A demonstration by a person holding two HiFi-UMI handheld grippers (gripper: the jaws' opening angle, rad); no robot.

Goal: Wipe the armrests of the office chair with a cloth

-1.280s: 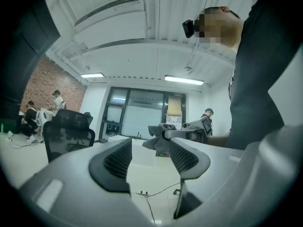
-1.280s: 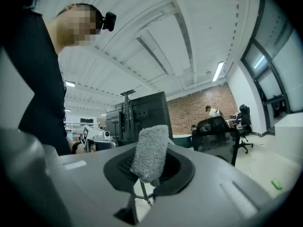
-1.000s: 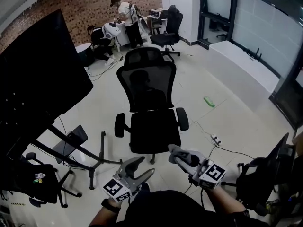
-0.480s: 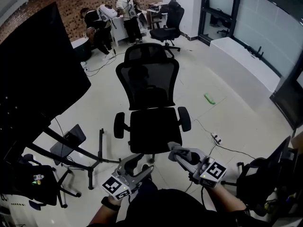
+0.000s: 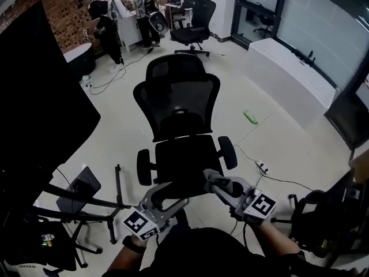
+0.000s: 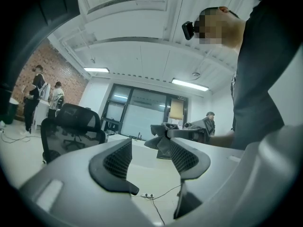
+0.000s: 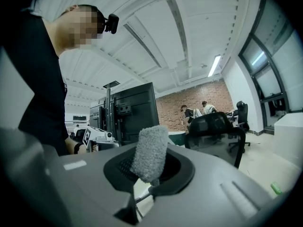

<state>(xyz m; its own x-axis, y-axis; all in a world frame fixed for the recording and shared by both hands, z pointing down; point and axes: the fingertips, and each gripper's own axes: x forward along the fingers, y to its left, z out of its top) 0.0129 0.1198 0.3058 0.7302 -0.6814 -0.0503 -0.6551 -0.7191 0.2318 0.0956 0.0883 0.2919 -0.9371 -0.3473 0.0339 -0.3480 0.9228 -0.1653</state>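
A black mesh office chair (image 5: 180, 126) stands on the pale floor in the head view, facing me, with its left armrest (image 5: 144, 167) and right armrest (image 5: 228, 152) bare. My left gripper (image 5: 168, 196) hovers open and empty just in front of the seat's near edge. My right gripper (image 5: 213, 183) is shut on a grey fluffy cloth (image 5: 222, 184), a little short of the right armrest and not touching it. The cloth (image 7: 150, 152) stands up between the jaws in the right gripper view, with the chair (image 7: 215, 131) beyond. The left gripper view shows open jaws (image 6: 151, 161) and the cloth (image 6: 163, 138) behind.
A big black screen on a wheeled stand (image 5: 40, 114) fills the left side, its legs (image 5: 118, 195) near the chair. Another dark chair (image 5: 323, 218) sits at the right. A power strip and cable (image 5: 262, 167) and a green object (image 5: 250, 117) lie on the floor. People (image 5: 104, 16) work at the back.
The view has closed in on the chair, which now sits larger and nearer both grippers. The grippers keep their states. The people at the back have shifted.
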